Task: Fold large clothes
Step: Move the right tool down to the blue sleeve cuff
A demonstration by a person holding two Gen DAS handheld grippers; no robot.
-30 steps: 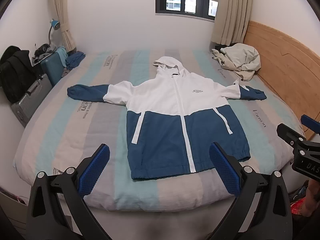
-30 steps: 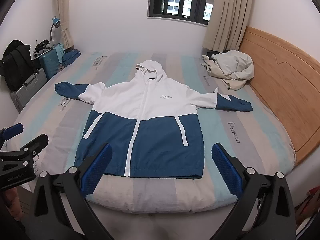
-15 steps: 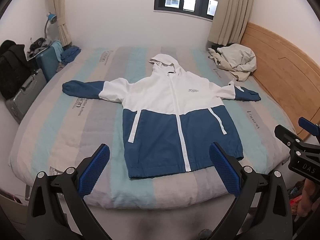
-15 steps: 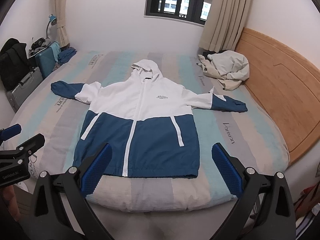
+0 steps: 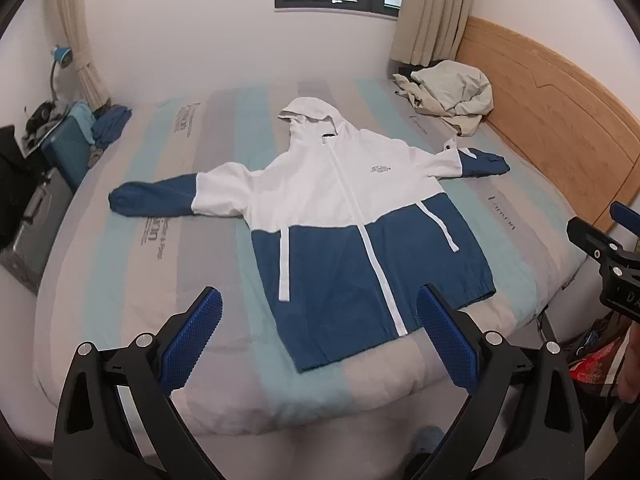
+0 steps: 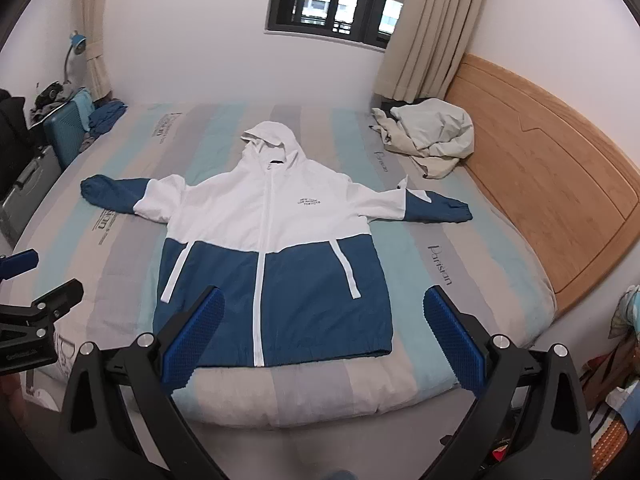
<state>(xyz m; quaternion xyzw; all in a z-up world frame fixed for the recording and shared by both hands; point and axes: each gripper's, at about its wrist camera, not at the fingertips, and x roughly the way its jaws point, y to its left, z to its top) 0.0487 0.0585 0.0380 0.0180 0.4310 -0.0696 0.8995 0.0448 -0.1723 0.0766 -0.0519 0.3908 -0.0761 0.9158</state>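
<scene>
A white and blue hooded jacket (image 5: pixel 340 216) lies flat, face up, on the striped bed (image 5: pixel 120 280), sleeves spread out, zipper closed, hem toward me. It also shows in the right wrist view (image 6: pixel 276 248). My left gripper (image 5: pixel 318 336) is open and empty, held above the bed's near edge, short of the hem. My right gripper (image 6: pixel 322 332) is open and empty, also short of the hem. Each gripper shows at the edge of the other's view: the right gripper (image 5: pixel 608 256) and the left gripper (image 6: pixel 36 312).
A crumpled beige garment (image 6: pixel 428 140) lies at the bed's far right corner by the wooden headboard (image 6: pixel 552 184). Suitcases (image 6: pixel 64 132), bags and a blue lamp stand left of the bed. A window (image 6: pixel 336 4) and curtains are behind.
Both grippers have shifted slightly; the left view has tilted so the jacket now sits skewed. Both stay open and clear of the jacket.
</scene>
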